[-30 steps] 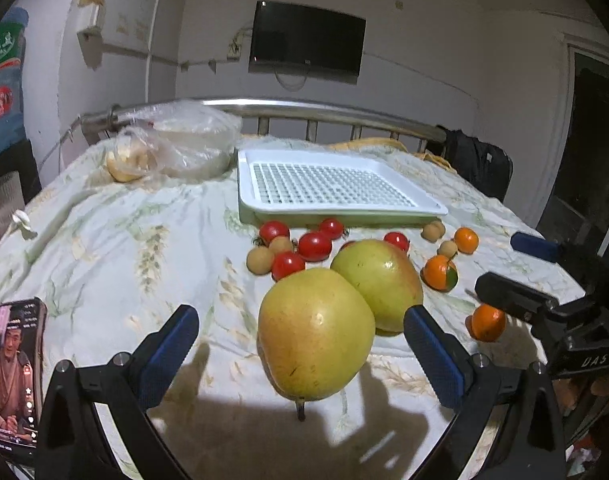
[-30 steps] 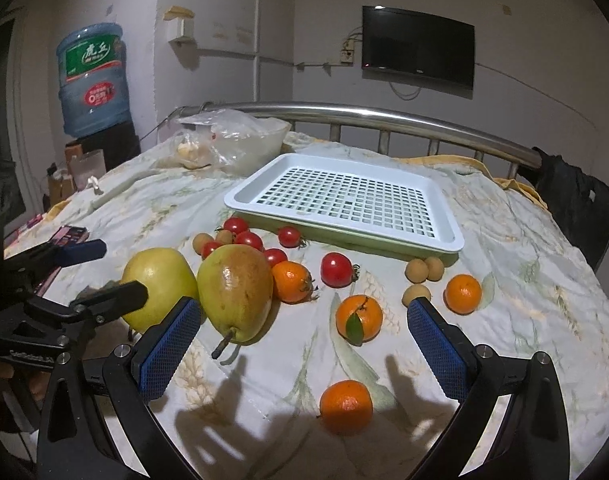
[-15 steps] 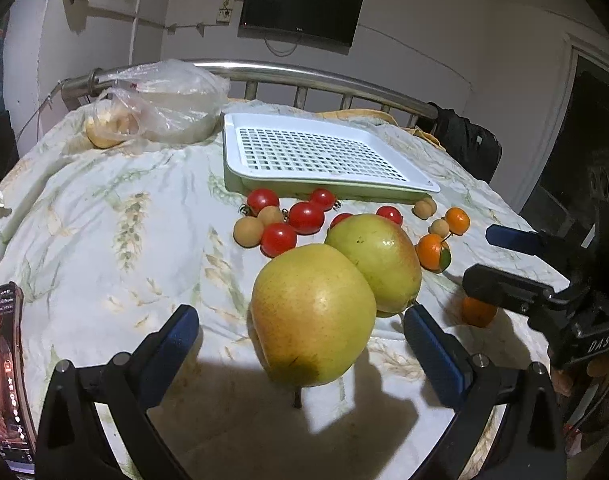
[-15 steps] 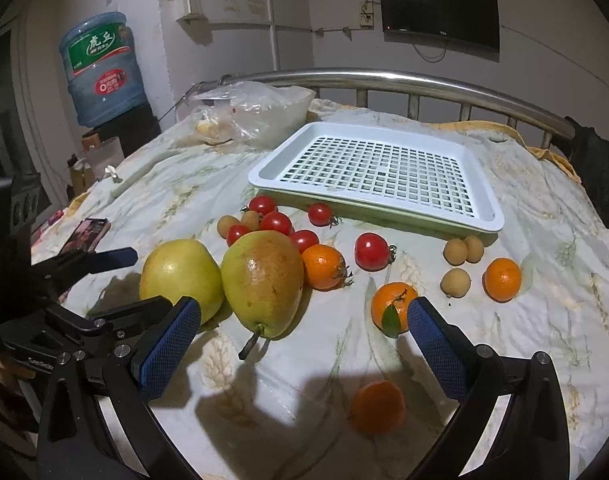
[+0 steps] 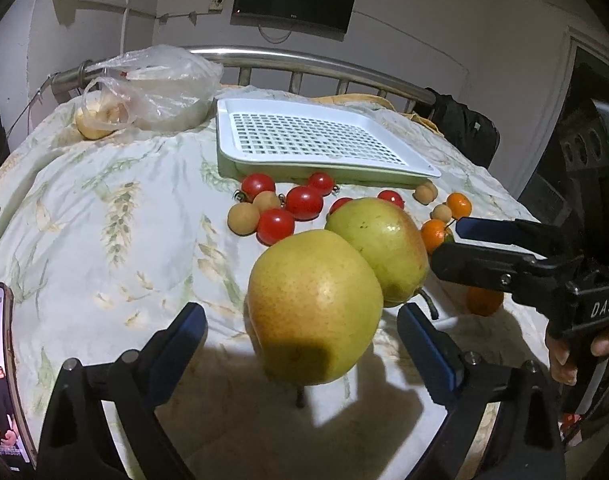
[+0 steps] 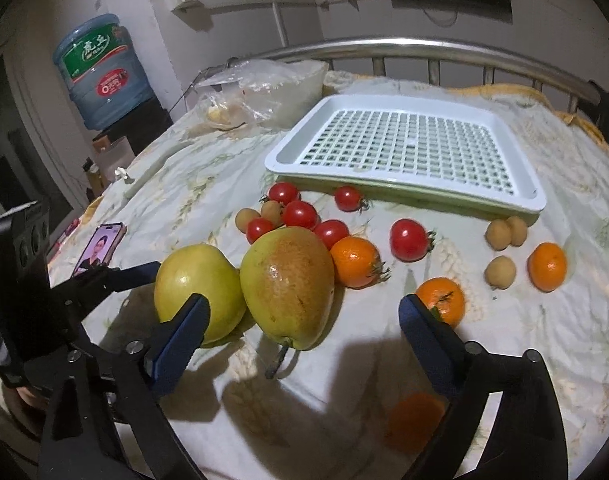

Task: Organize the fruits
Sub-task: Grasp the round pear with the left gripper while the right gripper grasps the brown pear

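Two pears lie side by side on the floral sheet. The yellow-green pear point(image 5: 316, 304) sits between the jaws of my left gripper point(image 5: 306, 344); they are closing, and both pads stand clear of it. The red-blushed pear point(image 6: 288, 284) lies between the closing jaws of my right gripper point(image 6: 304, 320), also untouched. Behind the pears lie several cherry tomatoes point(image 5: 304, 202), small tan fruits point(image 6: 500, 272) and mandarins point(image 6: 356, 262). One mandarin point(image 6: 416, 420) is in shadow by my right finger. A white slotted tray point(image 6: 384, 182) stands empty further back.
A phone point(image 5: 0, 360) with a lit screen lies at the sheet's left edge. A clear plastic bag point(image 5: 156, 88) sits at the back left by the metal bed rail point(image 5: 304, 64). A blue water bottle point(image 6: 100, 68) stands beyond the bed. A hand point(image 5: 564, 356) holds the right gripper.
Both grippers have tipped further down toward the pears and their jaws have narrowed a little. The right gripper has shifted left, so the red-blushed pear now lies between its jaws.
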